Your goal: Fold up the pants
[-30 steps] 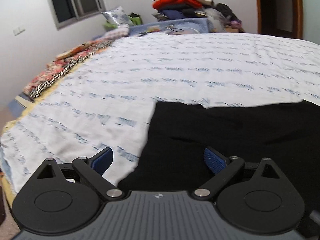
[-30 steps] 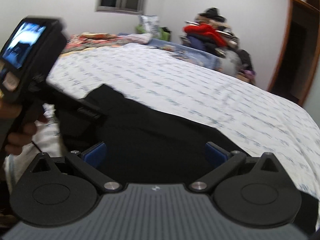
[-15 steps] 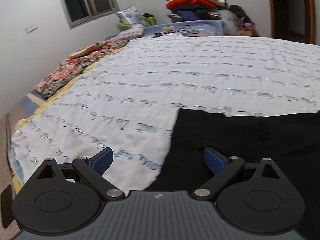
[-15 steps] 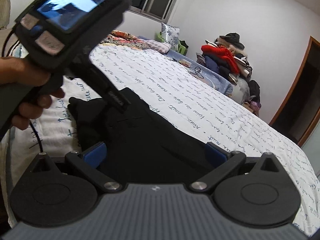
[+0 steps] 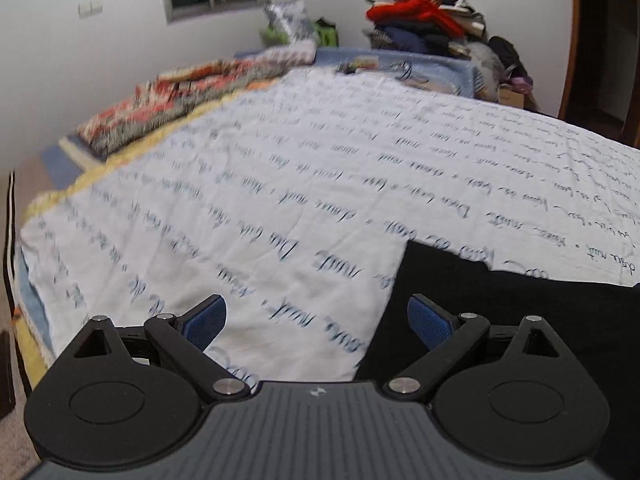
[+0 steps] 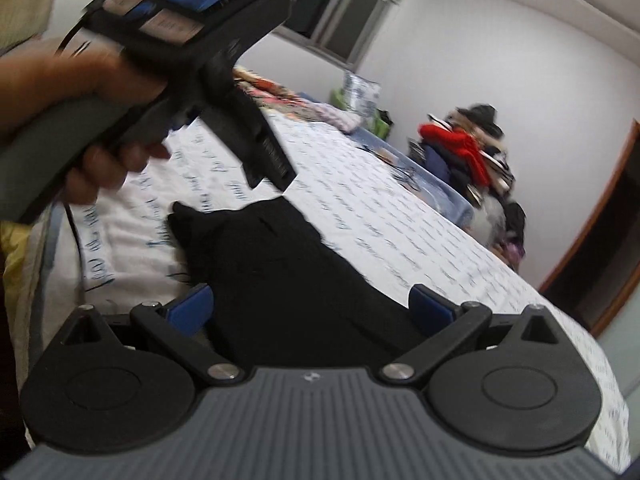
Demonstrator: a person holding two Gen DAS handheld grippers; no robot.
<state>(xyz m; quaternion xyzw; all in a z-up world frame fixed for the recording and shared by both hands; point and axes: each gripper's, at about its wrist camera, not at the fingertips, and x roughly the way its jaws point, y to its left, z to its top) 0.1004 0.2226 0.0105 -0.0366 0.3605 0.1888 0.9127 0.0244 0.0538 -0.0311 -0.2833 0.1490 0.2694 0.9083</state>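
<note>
Two tools are held above the bed (image 5: 304, 184), and both have their blue pads spread wide apart with nothing between them. The black pants (image 5: 520, 320) lie flat on the white sheet with blue handwriting print, near the closer edge of the bed.

In the left wrist view, the left tool (image 5: 316, 316) hangs over the bare sheet, just beside the left border of the pants. Its right pad (image 5: 430, 322) stands in front of the dark cloth and its left pad over the white sheet; I cannot tell if any pad touches the fabric.

In the right wrist view, the right tool (image 6: 310, 306) is over the pants (image 6: 288, 280), which stretch away between its two pads towards a pointed corner at the far left. Beyond that corner a hand (image 6: 96, 120) grips the handle of the left tool (image 6: 200, 40), which is raised above the sheet and has a small lit screen on top.

At the far end of the bed there is a pile of clothes (image 5: 424, 24) with a red piece on top, and a folded patterned blanket (image 5: 180, 104) lies along the wall side.
</note>
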